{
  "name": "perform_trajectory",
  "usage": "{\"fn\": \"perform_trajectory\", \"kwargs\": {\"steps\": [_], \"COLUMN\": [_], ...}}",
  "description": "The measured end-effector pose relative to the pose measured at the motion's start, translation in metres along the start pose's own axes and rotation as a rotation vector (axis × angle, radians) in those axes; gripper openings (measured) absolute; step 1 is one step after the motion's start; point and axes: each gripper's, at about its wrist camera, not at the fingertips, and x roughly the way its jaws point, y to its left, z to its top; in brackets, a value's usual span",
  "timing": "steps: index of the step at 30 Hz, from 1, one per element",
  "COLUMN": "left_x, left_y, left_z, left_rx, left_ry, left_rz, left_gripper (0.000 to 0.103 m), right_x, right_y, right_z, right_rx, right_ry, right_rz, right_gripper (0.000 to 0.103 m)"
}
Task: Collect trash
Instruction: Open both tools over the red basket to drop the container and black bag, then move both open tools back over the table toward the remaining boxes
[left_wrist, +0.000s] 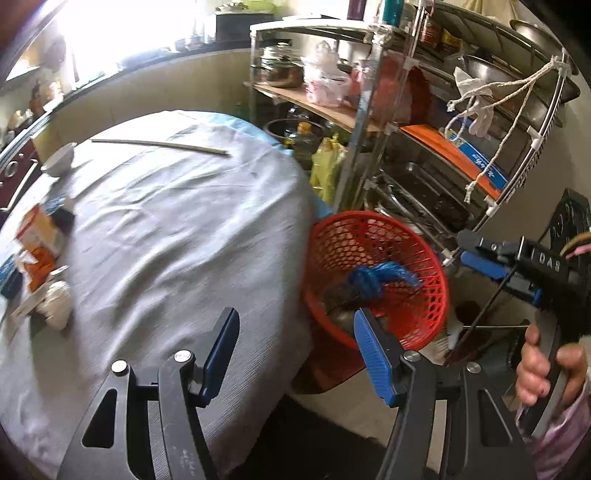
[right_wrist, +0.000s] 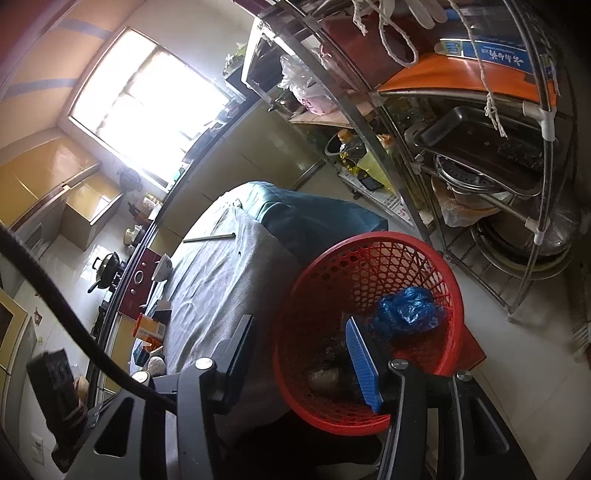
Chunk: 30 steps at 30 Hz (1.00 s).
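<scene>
your left gripper (left_wrist: 295, 354), jaws apart and empty, sits beside the red basket (left_wrist: 424, 254); the remaining trash (left_wrist: 40, 254), probably cartons, lies across the table, away from the basket, nearer your left hand. right gripper (right_wrist: 303, 350) hangs empty over the basket.

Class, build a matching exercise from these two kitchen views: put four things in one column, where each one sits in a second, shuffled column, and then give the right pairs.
Things
1. blue bag
2. white bowl
3. orange box
4. rope

Places
A. tied on the metal rack
B. far end of the grey cloth, standing alone
C. inside the red basket
D. cloth's left edge, among other packets

Pairs: 1-C, 2-B, 3-D, 4-A
</scene>
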Motion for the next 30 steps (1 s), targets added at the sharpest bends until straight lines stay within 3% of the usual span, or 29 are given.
{"fn": "perform_trajectory", "kwargs": {"steps": [10, 22, 30], "left_x": [-0.04, -0.091, -0.128], "left_y": [0.049, 0.171, 0.237], "left_z": [-0.031, -0.056, -0.085], "left_rx": [-0.057, -0.367, -0.522], "left_ry": [-0.063, -0.145, -0.204], "left_rz": [0.143, 0.343, 0.497], "left_gripper": [0.066, 0.066, 0.066], "right_x": [0.003, 0.01, 0.021], "right_y": [0.023, 0.05, 0.082], "right_z": [-0.004, -0.01, -0.016], "right_rx": [-0.052, -0.112, -0.183], "right_ry": [0.02, 0.047, 0.075], "right_rz": [0.002, 0.003, 0.022], "right_gripper": [0.055, 0.055, 0.056]}}
